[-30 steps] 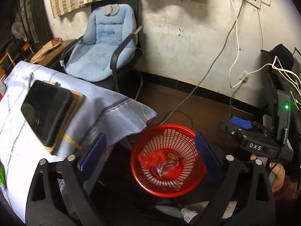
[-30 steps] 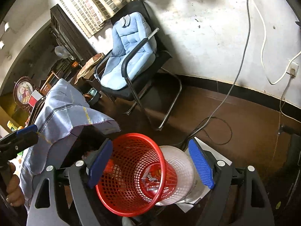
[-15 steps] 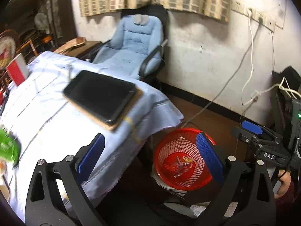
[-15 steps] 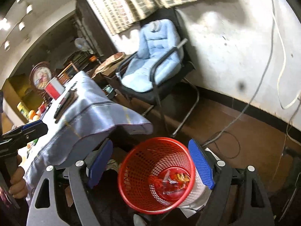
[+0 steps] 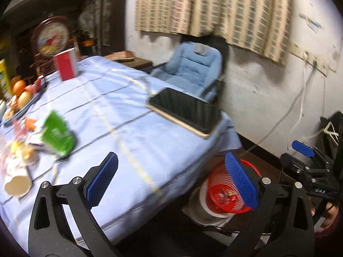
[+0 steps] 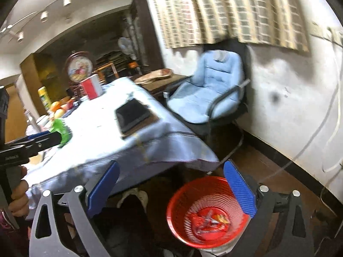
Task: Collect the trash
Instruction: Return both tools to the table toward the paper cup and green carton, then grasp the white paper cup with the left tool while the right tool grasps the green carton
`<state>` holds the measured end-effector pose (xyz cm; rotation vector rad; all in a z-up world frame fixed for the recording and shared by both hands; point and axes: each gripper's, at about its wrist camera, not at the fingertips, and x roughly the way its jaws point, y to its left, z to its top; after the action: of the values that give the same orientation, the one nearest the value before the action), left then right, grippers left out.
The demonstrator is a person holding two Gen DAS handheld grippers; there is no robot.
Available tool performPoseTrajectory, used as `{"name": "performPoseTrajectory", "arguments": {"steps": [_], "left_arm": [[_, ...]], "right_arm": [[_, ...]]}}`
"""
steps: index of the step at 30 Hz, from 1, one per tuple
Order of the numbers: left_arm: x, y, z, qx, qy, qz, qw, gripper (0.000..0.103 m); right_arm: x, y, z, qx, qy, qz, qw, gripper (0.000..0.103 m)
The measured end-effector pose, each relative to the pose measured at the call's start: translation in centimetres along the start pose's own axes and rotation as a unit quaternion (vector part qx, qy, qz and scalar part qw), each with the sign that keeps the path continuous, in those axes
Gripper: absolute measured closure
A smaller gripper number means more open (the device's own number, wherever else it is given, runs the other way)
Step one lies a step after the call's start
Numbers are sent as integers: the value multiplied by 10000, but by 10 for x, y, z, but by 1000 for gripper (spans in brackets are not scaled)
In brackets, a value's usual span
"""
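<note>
My left gripper (image 5: 171,171) is open with nothing between its blue pads, hovering over the near edge of the table's light-blue cloth (image 5: 120,107). On the cloth at the left lie a green packet (image 5: 57,135), a paper cup (image 5: 17,184) and blurred wrappers. A red mesh basket (image 6: 205,212) with wrappers inside stands on the floor by the table corner. My right gripper (image 6: 171,182) is above and left of it, jaws opening, with nothing between them. The red mesh basket (image 5: 227,194) shows partly behind the left gripper's right pad.
A black tablet (image 5: 186,109) lies on a board at the table's right corner. A red box (image 5: 65,66) and fruit (image 5: 21,90) sit at the far side. A blue cushioned chair (image 6: 214,94) stands by the wall, where cables (image 5: 300,107) hang. A shoe (image 6: 133,197) lies under the table.
Both views swung up from the basket to the table top. The basket was tilted between the right jaws, then upright; now those jaws stand wider and the basket sits below them.
</note>
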<state>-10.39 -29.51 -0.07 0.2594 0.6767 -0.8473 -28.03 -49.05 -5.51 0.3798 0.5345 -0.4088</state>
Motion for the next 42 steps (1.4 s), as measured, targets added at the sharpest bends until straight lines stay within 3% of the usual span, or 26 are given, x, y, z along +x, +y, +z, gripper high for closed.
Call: {"name": "performPoseTrajectory", "arguments": {"steps": [4, 7, 11, 13, 15, 18, 22, 28, 34, 42], "left_arm": [[-16, 52, -10, -447, -105, 365, 9983, 7], [-25, 106, -18, -902, -114, 869, 9921, 7], [-33, 175, -31, -1548, -44, 1516, 9762, 7], [-36, 213, -38, -1924, 13, 1869, 9634, 7], [-39, 244, -47, -2232, 72, 2000, 9540, 7], [-37, 273, -54, -2535, 142, 2024, 9458, 7], [-23, 293, -57, -2577, 452, 2090, 9423, 7], [2, 312, -63, -2940, 920, 1506, 9394, 7], [5, 310, -62, -2854, 930, 1605, 9403, 7], [-4, 320, -63, -3125, 616, 1082, 9417, 8]], "right_arm": [[13, 42, 11, -254, 152, 361, 9989, 6], [28, 79, 17, -489, 296, 629, 9964, 6], [60, 135, 29, -814, 536, 985, 9904, 6], [75, 160, 35, -918, 648, 1172, 9867, 6], [91, 188, 40, -1080, 751, 1364, 9819, 6], [116, 226, 49, -1354, 864, 1558, 9746, 6], [144, 262, 55, -1526, 994, 1759, 9674, 6], [182, 295, 61, -1554, 1209, 1915, 9615, 6], [221, 322, 62, -1546, 1393, 1990, 9576, 6], [251, 336, 64, -1343, 1627, 2042, 9559, 6]]}}
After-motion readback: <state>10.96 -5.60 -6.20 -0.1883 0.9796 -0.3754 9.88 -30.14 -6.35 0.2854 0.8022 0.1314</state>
